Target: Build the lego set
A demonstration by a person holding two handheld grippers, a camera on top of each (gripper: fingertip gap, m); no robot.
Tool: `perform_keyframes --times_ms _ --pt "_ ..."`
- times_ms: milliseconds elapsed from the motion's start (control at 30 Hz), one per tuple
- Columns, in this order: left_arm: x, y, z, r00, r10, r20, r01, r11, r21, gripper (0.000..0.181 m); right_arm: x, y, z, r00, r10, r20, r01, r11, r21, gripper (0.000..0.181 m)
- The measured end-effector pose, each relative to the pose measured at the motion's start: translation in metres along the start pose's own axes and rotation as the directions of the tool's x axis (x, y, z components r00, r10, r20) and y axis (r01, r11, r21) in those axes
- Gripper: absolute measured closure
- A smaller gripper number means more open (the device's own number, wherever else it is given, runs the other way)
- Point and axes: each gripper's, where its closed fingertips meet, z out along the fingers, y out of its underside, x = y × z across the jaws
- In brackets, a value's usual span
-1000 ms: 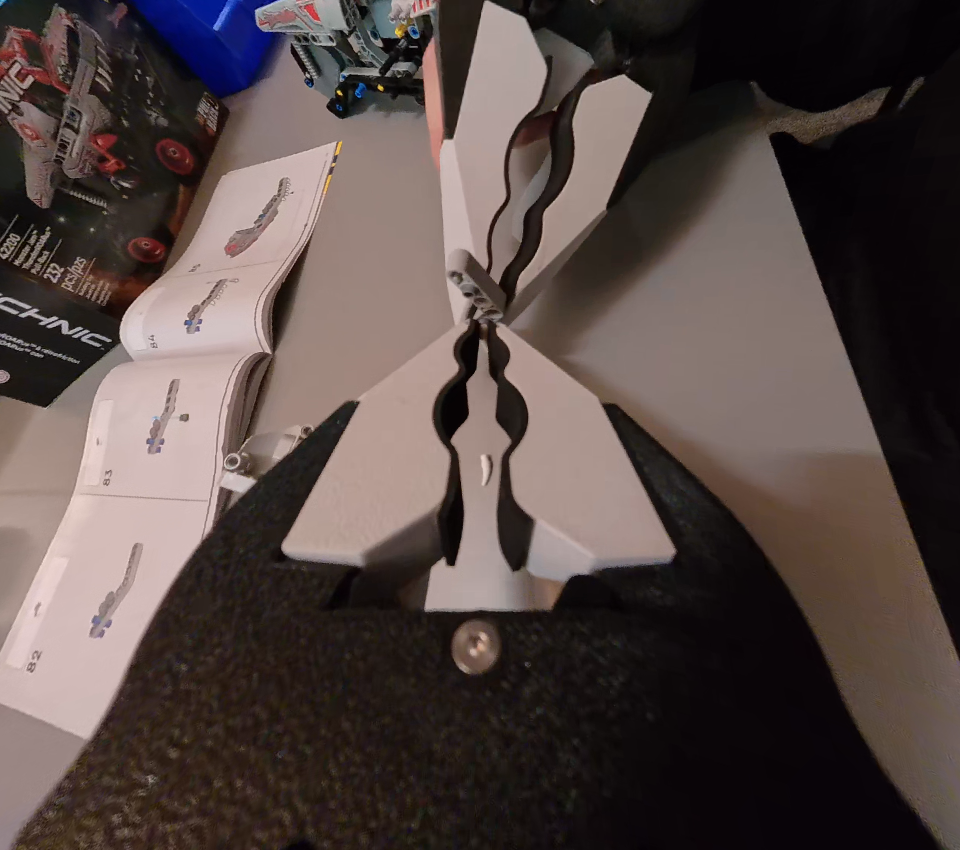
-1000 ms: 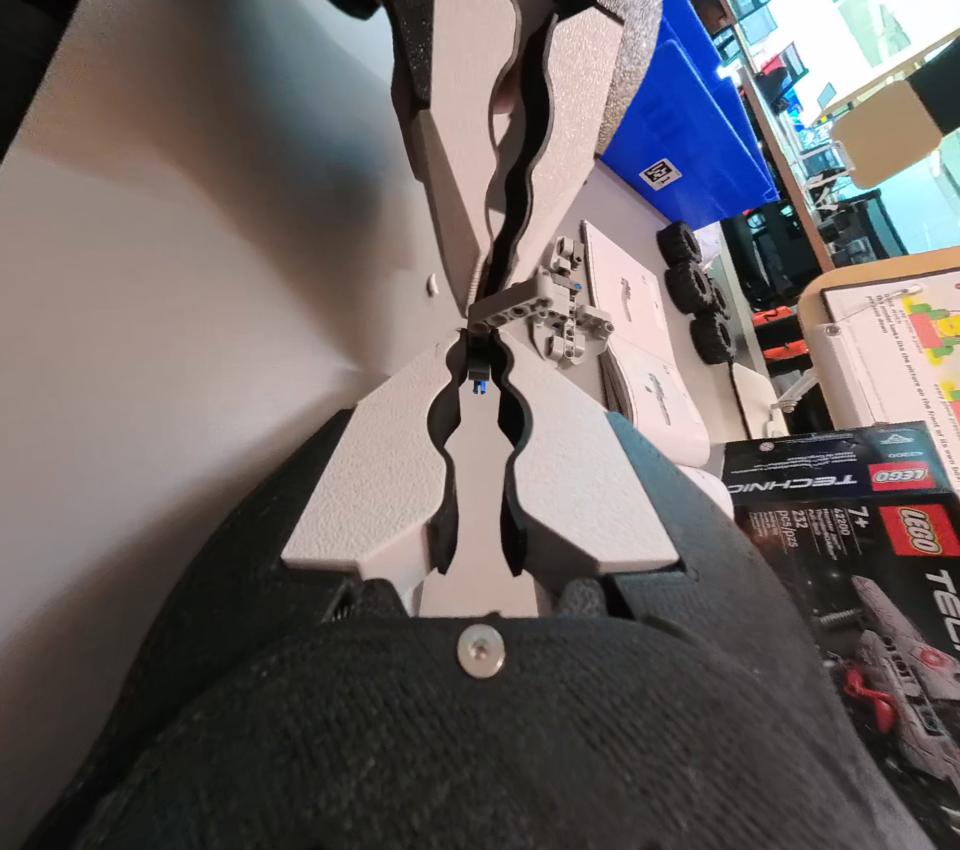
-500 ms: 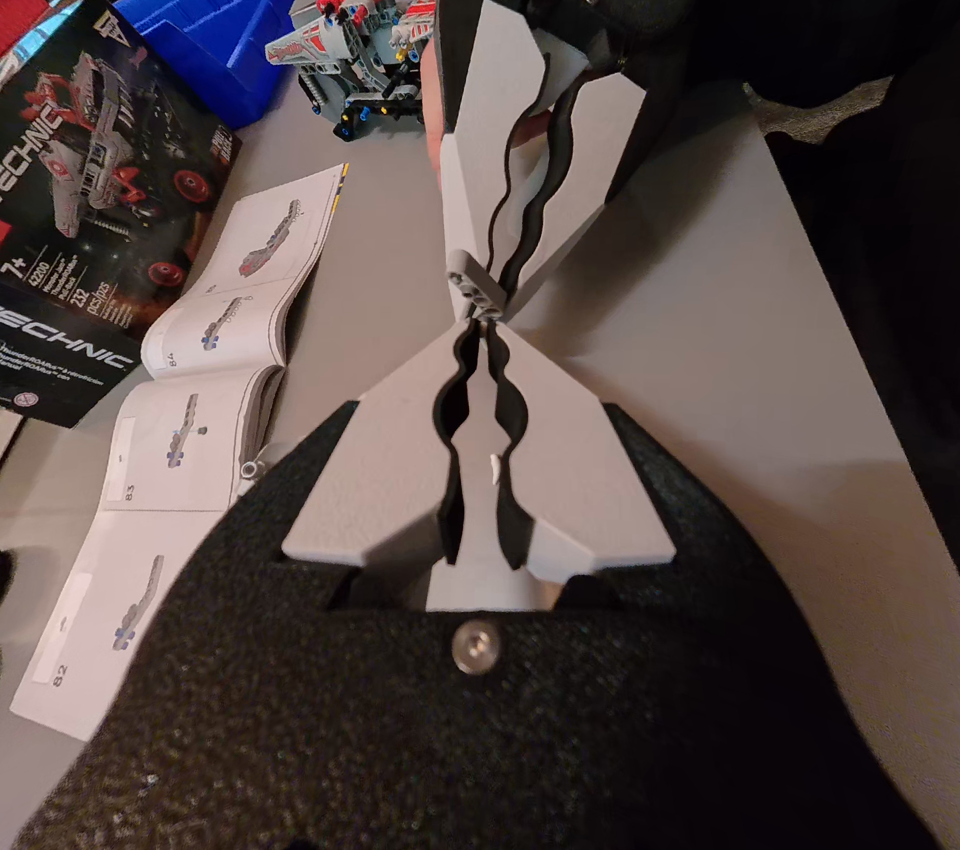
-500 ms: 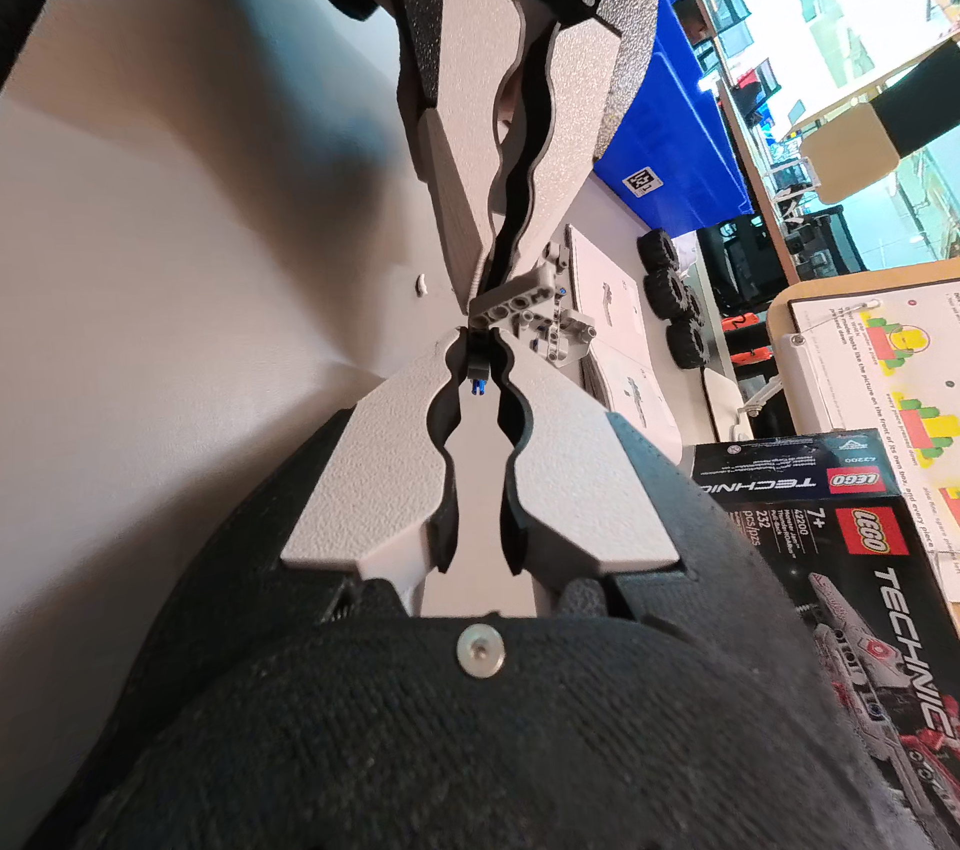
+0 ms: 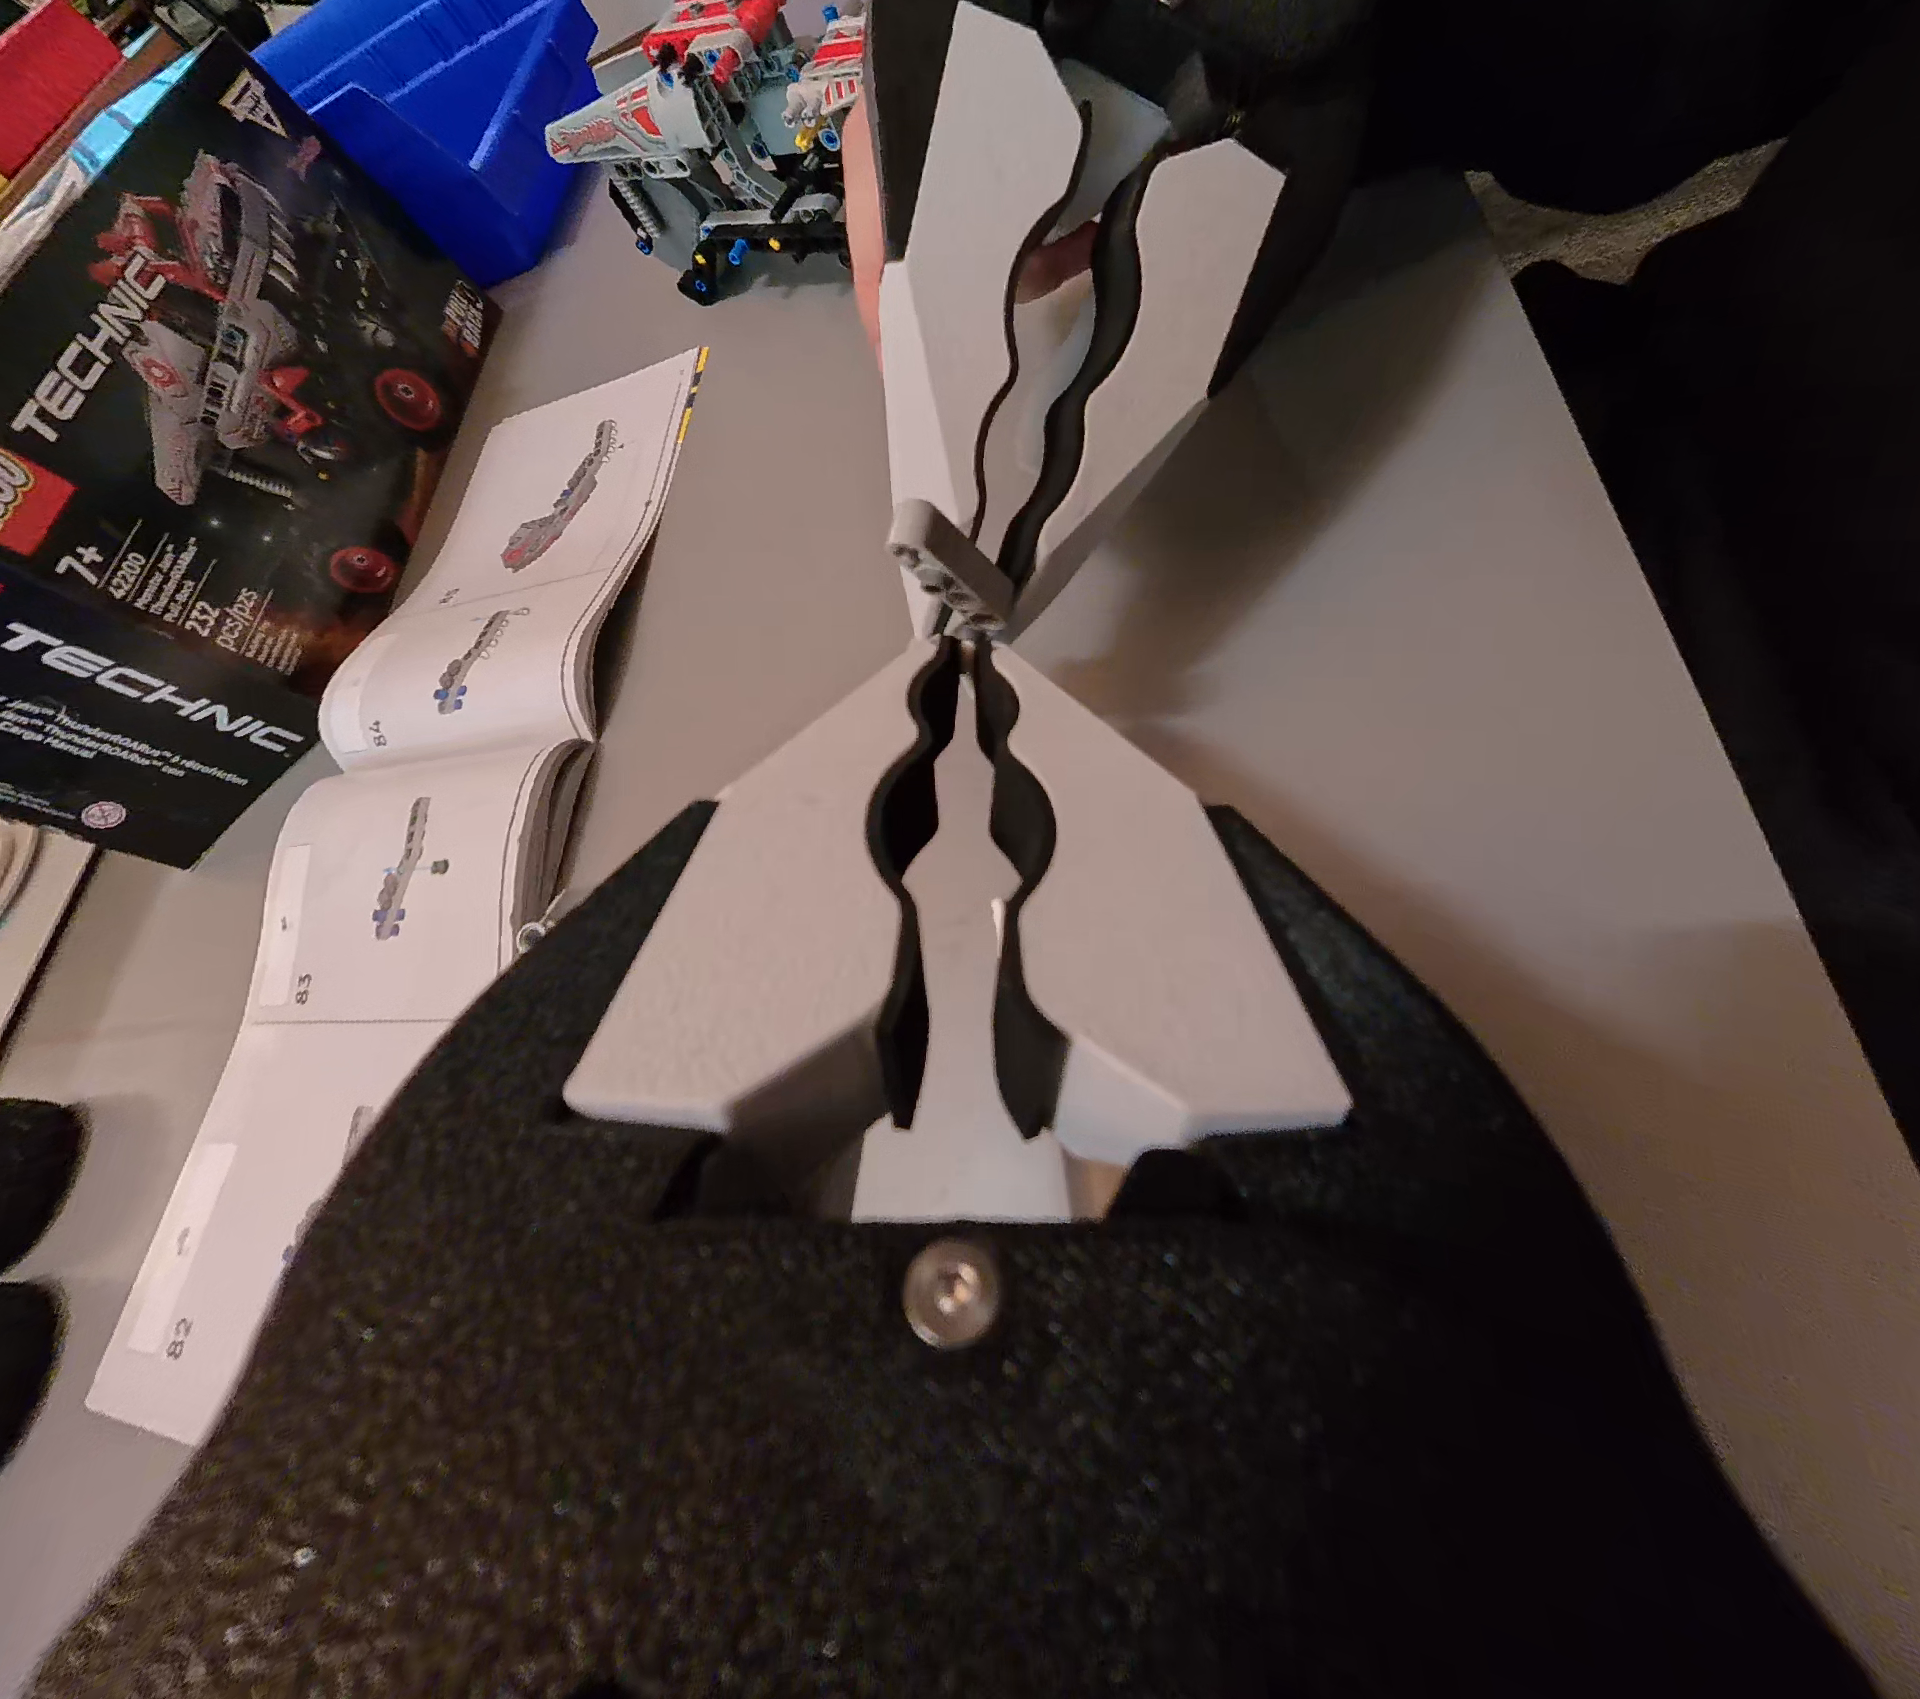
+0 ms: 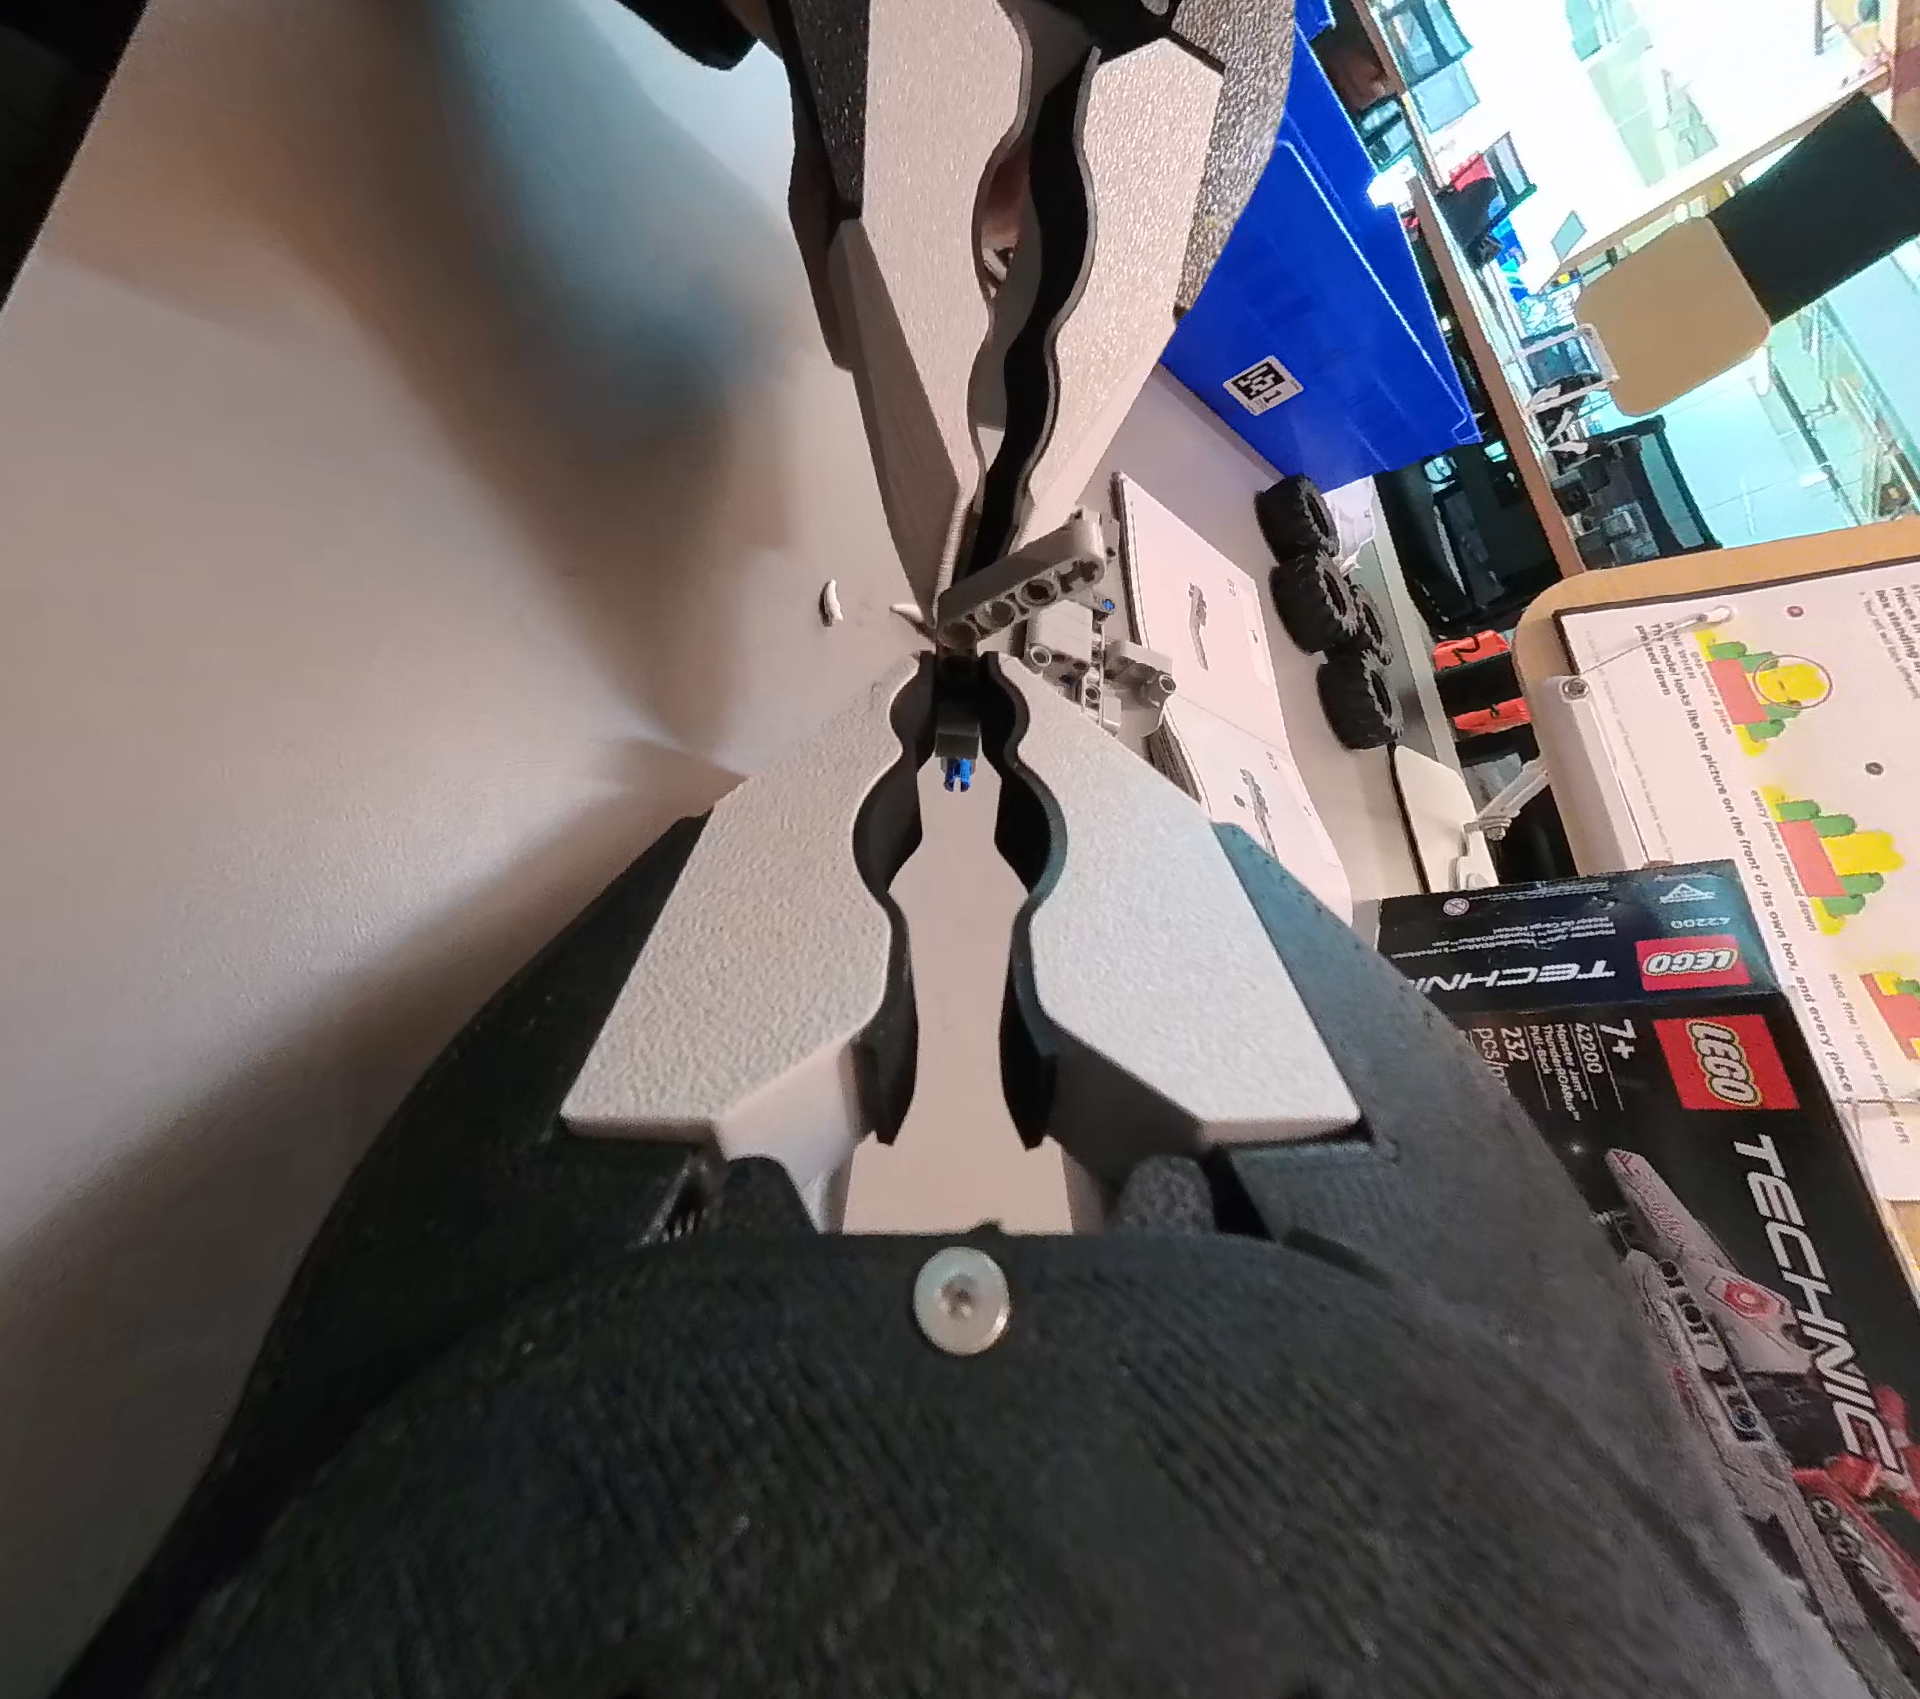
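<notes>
My two grippers meet tip to tip above the grey table (image 5: pixel 1403 662). My left gripper (image 5: pixel 961 650) is shut on one end of a short light grey Technic beam (image 5: pixel 948 571) with round holes. In the right wrist view the beam (image 6: pixel 1023 591) slants up to the right at the left gripper's tips. My right gripper (image 6: pixel 961 675) is shut on a small black connector with a blue pin end (image 6: pixel 957 740). The connector's front end sits against the beam's lower end; the joint itself is hidden by the fingertips.
A partly built red, white and grey model (image 5: pixel 727 122) stands at the back by blue bins (image 5: pixel 436 91). An open instruction booklet (image 5: pixel 499 662) and the set's box (image 5: pixel 187 423) lie to the left. Black wheels (image 6: pixel 1330 610) and a grey sub-assembly (image 6: pixel 1101 673) lie beyond. Left and right tips are no more than a few centimetres apart.
Both grippers stay shut and tip to tip. The grey beam has tilted, its far end swinging upward, and the pair has shifted slightly over the table.
</notes>
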Motion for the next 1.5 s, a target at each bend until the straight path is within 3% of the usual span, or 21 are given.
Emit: perform_keyframes --times_ms 467,500,533,567,600,633,667,700,800,900,1000,1200,1500 --pt "-0.001 0.002 -0.001 1.0 -0.017 -0.008 0.017 1.0 0.001 0.181 0.0 0.0 0.001 1.0 0.021 0.006 -0.021 1.0 -0.004 0.174" --pt "-0.006 0.01 -0.004 1.0 -0.019 0.017 0.02 0.999 -0.042 0.181 0.0 0.0 0.0 1.0 0.027 0.008 -0.027 1.0 -0.003 0.174" --pt "-0.016 0.027 -0.012 0.998 -0.002 0.064 0.01 0.992 -0.122 0.181 0.003 0.01 -0.002 1.0 0.025 -0.005 -0.026 0.998 -0.052 0.175" --pt "-0.023 0.031 -0.022 0.997 -0.03 0.075 0.037 0.994 -0.098 0.181 0.01 0.034 -0.009 0.999 -0.006 -0.033 0.0 0.986 -0.167 0.174" --pt "-0.029 0.019 -0.028 0.992 -0.106 0.07 0.106 0.994 0.003 0.181 0.015 0.041 -0.016 0.999 0.027 -0.044 -0.033 0.988 -0.153 0.174" --pt "-0.034 0.012 -0.03 0.988 -0.134 0.078 0.13 0.99 0.053 0.181 0.023 0.022 -0.018 0.986 0.16 -0.05 -0.159 0.987 0.009 0.175" --pt "-0.034 0.016 -0.029 0.991 -0.109 0.082 0.108 0.994 0.015 0.181 0.031 -0.001 -0.021 0.963 0.266 -0.041 -0.256 0.953 0.16 0.175" --pt "-0.034 0.024 -0.027 0.992 -0.082 0.093 0.086 0.995 -0.043 0.181 0.033 -0.011 -0.02 0.96 0.278 -0.037 -0.266 0.944 0.194 0.175" --pt "-0.029 0.039 -0.027 0.991 -0.117 0.068 0.122 0.989 -0.082 0.181 0.022 0.005 -0.008 0.985 0.163 -0.049 -0.161 0.986 0.038 0.175" --pt "-0.022 0.052 -0.024 0.991 -0.13 0.018 0.131 0.981 -0.141 0.181 0.018 0.003 -0.006 0.975 0.219 -0.031 -0.215 0.972 0.094 0.175" --pt "-0.016 0.069 -0.024 0.995 -0.098 -0.001 0.095 0.967 -0.235 0.181 0.018 0.014 -0.004 0.982 0.179 -0.057 -0.177 0.983 0.037 0.175" --pt "-0.012 0.088 -0.024 0.997 -0.078 -0.018 0.069 0.951 -0.3 0.18 0.014 0.03 0.006 0.993 0.053 -0.104 -0.062 0.994 -0.089 0.175" --pt "-0.009 0.084 -0.022 0.995 -0.097 -0.024 0.087 0.957 -0.278 0.168 0.014 0.036 0.008 0.99 -0.054 -0.127 0.034 0.987 -0.158 0.176"
